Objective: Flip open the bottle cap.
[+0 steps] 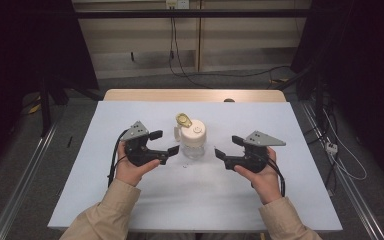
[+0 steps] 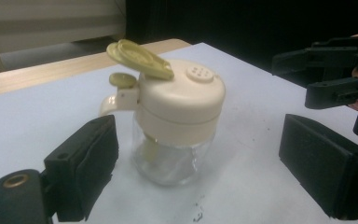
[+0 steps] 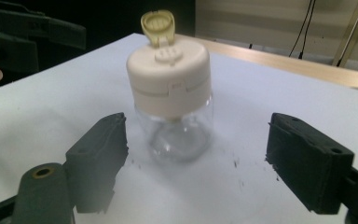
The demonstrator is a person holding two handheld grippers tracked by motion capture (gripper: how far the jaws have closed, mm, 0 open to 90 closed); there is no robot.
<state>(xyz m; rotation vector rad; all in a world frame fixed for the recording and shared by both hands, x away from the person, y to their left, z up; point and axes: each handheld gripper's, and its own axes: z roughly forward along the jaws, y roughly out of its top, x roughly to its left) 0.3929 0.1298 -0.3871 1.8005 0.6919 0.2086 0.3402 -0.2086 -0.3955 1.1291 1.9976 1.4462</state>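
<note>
Closest to us in the high view, our two sleeves come in from the bottom edge, and ahead of them both hands hold their tools low over the white table (image 1: 105, 200). The left gripper (image 1: 166, 142) has its jaws spread wide and empty; the right gripper (image 1: 226, 146) matches it, spread and holding nothing. Between them stands the clear jar (image 1: 194, 141), upright, its cream lid on and the yellow flip cap (image 1: 184, 119) tipped open at the far side. The jar sits straight ahead of each pair of jaws, and our left looks slightly nearer, so a squeeze there seems the likely start.
</note>
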